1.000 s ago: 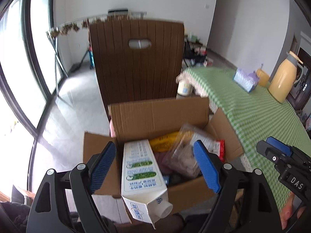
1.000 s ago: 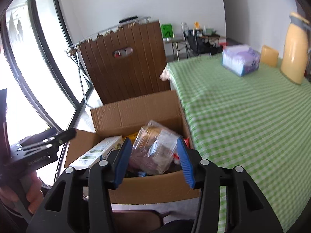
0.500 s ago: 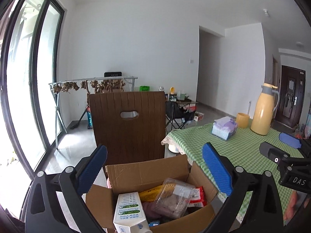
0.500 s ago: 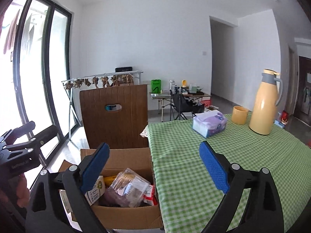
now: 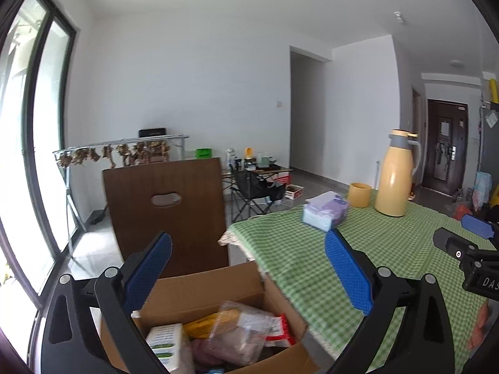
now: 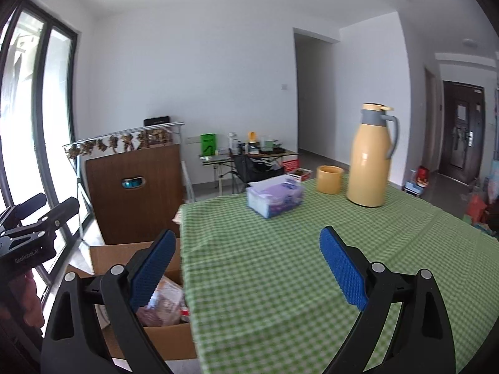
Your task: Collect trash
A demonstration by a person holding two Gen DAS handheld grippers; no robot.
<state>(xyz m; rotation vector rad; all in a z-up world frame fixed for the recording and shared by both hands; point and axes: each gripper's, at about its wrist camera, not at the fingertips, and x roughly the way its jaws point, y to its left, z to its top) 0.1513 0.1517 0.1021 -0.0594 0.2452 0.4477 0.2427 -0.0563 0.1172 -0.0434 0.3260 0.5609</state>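
Green checked cloth (image 6: 280, 265) is seen beyond the right gripper (image 6: 246, 268), spread wide and empty; trash is seen in the cardboard box (image 5: 218, 290) below the left gripper (image 5: 249, 271) (also wide, empty).

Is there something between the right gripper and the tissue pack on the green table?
Nothing visible does. The right gripper is open and empty, and only bare checked tablecloth lies between it and the tissue pack.

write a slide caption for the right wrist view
Open right gripper above green checked tablecloth; brown cardboard box of trash lower left, yellow thermos jug behind.
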